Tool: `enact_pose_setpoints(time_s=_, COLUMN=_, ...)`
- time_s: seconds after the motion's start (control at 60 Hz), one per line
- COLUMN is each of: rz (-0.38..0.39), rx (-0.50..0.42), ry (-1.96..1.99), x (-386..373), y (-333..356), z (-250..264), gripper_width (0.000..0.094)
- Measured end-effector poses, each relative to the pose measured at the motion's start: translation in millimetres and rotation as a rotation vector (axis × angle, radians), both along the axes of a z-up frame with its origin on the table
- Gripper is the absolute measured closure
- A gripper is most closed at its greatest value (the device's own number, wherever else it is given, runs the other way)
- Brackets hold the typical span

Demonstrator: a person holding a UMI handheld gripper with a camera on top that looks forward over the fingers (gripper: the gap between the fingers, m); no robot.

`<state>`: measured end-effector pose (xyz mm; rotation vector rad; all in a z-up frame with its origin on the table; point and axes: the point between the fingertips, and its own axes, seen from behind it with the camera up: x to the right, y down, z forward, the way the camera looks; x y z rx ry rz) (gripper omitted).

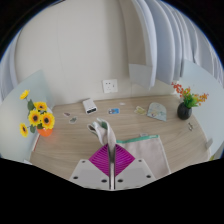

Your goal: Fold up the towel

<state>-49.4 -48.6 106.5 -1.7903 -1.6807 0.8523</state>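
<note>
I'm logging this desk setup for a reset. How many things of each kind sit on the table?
Flower arrangements: 2, sunflowers and an orange bouquet in a dark vase
White box: 1
Towel: 1, just ahead of the gripper
Small, unclear items: uncounted
Total: 4

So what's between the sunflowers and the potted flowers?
Gripper view: white box, small blue item and grey folded item on the table; fingers sit nearer, at a pale cloth.
</note>
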Motion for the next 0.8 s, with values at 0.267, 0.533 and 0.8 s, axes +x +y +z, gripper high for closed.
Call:
enact_pose_setpoints(time_s=0.267, rz=-0.064, rx=-0.053, ry=-0.070, x=2.7, y=117.4, z=-34.4, gripper_width=0.0898)
enact_pose_setpoints(time_s=0.533, rz=-0.112, rx=-0.159, ry=-0.091, x=1.6, y=168.4, z=-34.4, gripper_width=0.0897)
enact_pose_setpoints(time_s=0.8, rz=-0.189, rx=-0.038, ry=-0.159, x=14.2, y=252.0, z=-70.7, gripper_width=0.0844)
